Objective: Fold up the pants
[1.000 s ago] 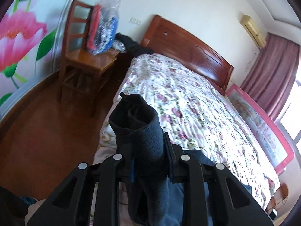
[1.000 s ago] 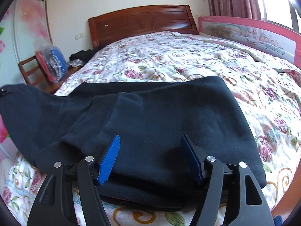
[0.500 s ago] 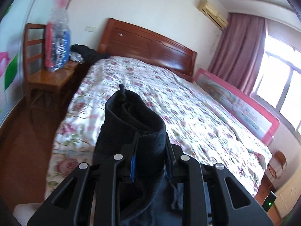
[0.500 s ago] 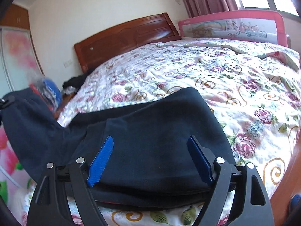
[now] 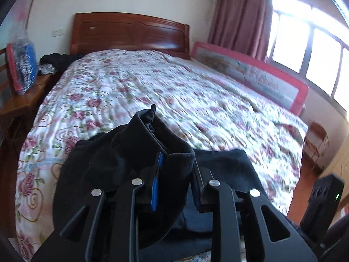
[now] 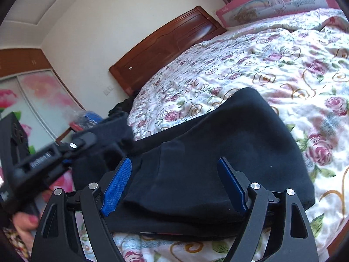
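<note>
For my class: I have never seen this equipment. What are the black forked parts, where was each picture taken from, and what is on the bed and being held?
The black forks are hand-held two-finger grippers, one in each of a person's hands, each with a fisheye camera looking along its fingers. In the left camera's view, the left gripper is shut on a bunched end of the dark navy fabric pants. In the right camera's view, the right gripper is open, its blue-padded fingers straddling the pants lying on the floral quilted bedspread. The left gripper also shows at that picture's left, lifting its end. Behind stands a reddish wooden headboard.
</note>
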A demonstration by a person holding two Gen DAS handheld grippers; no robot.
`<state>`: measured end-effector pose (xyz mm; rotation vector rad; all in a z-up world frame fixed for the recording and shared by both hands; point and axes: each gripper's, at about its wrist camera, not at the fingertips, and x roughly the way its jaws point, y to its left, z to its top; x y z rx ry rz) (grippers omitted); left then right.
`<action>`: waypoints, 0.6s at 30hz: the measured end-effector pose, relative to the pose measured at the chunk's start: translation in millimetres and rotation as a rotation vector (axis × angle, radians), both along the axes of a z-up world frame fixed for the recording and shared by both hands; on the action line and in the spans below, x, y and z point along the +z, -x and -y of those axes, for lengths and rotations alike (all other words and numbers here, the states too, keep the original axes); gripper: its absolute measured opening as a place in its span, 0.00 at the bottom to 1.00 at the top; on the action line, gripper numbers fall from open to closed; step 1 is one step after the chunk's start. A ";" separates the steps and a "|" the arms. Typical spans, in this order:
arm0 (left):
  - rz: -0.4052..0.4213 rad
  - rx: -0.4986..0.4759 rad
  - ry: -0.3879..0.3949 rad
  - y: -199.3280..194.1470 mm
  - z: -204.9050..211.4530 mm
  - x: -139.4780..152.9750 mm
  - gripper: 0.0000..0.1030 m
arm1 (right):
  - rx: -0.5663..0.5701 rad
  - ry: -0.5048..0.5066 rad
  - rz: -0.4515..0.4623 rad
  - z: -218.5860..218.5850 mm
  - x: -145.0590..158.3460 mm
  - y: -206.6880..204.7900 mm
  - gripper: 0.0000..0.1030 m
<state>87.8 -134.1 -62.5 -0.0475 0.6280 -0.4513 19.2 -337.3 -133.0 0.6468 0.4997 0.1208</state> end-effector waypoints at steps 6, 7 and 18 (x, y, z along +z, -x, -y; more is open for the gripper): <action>-0.034 -0.093 -0.088 9.4 25.3 -32.5 0.25 | 0.050 -0.069 -0.008 -0.9 -6.4 -4.5 0.78; -0.035 -0.109 -0.088 11.5 25.6 -34.8 0.31 | 0.054 -0.070 -0.009 -1.2 -7.2 -4.0 0.78; 0.003 -0.147 -0.045 49.7 -13.4 -23.7 0.71 | 0.091 -0.071 -0.011 -8.1 -8.7 -5.6 0.78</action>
